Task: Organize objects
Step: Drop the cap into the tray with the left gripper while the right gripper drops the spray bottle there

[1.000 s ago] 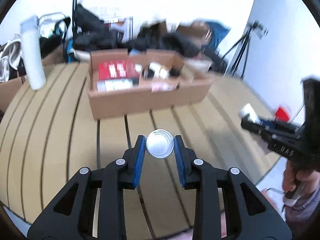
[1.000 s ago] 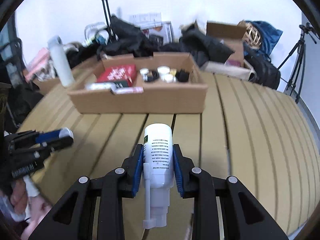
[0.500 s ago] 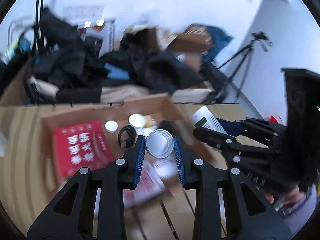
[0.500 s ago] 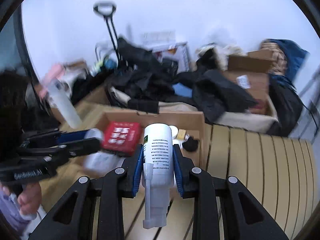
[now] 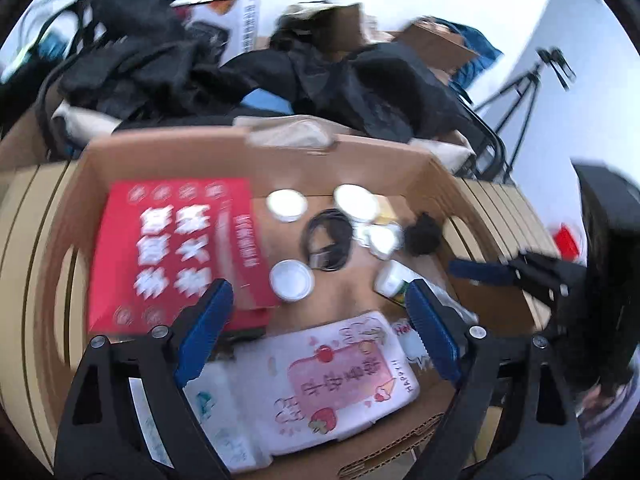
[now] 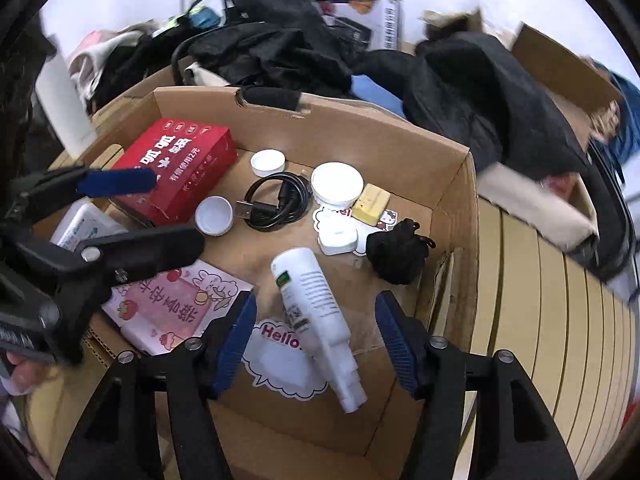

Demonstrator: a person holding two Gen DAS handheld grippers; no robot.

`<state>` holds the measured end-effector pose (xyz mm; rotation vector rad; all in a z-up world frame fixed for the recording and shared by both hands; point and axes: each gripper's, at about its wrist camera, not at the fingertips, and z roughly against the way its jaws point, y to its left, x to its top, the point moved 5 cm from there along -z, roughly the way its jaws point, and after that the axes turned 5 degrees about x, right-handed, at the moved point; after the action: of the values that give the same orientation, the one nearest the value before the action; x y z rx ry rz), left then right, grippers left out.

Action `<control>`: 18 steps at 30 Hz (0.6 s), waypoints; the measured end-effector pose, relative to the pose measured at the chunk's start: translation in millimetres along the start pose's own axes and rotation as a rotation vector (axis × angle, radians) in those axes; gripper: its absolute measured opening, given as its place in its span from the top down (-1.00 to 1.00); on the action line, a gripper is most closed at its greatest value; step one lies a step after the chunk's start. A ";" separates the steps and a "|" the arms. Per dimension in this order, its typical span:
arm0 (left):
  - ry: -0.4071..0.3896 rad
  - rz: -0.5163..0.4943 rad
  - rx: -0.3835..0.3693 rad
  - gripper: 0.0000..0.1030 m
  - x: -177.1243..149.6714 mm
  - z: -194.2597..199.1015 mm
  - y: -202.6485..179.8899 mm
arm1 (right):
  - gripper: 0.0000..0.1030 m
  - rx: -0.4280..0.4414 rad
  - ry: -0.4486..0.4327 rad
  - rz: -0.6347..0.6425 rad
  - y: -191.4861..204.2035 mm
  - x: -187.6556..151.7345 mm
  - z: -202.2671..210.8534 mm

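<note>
Both grippers hang over an open cardboard box on a slatted wooden table. My left gripper has its jaws opening wide; the small round white jar lies free on the box floor beside a red carton. My right gripper is also opening. The white spray bottle lies tilted between its blue pads, touching neither, nozzle towards the camera. Each gripper shows in the other's view: the left gripper at left, the right gripper at right.
The box also holds a coiled black cable, a white tub, a white lid, a yellow block, a black pouch and a pink strawberry-print pack. Dark clothes pile up behind. A tripod stands far right.
Both grippers travelled from the bare table to above the box and tipped downward. The left let go of the small jar and the right let go of the spray bottle; both jaws spread.
</note>
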<state>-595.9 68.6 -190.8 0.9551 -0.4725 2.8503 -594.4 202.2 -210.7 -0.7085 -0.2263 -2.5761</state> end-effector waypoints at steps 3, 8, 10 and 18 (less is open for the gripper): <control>-0.002 0.021 -0.010 -0.65 0.1 0.0 8.0 | -0.27 -0.008 0.003 -0.024 3.5 -6.0 5.4; 0.000 -0.028 0.041 -0.64 -6.0 6.8 4.8 | -0.28 -0.023 -0.031 -0.001 0.1 -8.3 6.4; 0.004 -0.058 0.057 -0.64 -11.1 9.7 0.6 | -0.28 -0.033 -0.043 0.004 -0.2 -9.3 6.8; -0.014 -0.099 0.120 -0.65 -8.9 41.1 -4.6 | -0.28 -0.061 -0.071 -0.034 -5.5 -2.9 25.9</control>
<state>-564.4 59.8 -163.9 0.9881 -0.2509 2.8114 -583.2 215.2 -190.4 -0.8255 -0.1844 -2.6022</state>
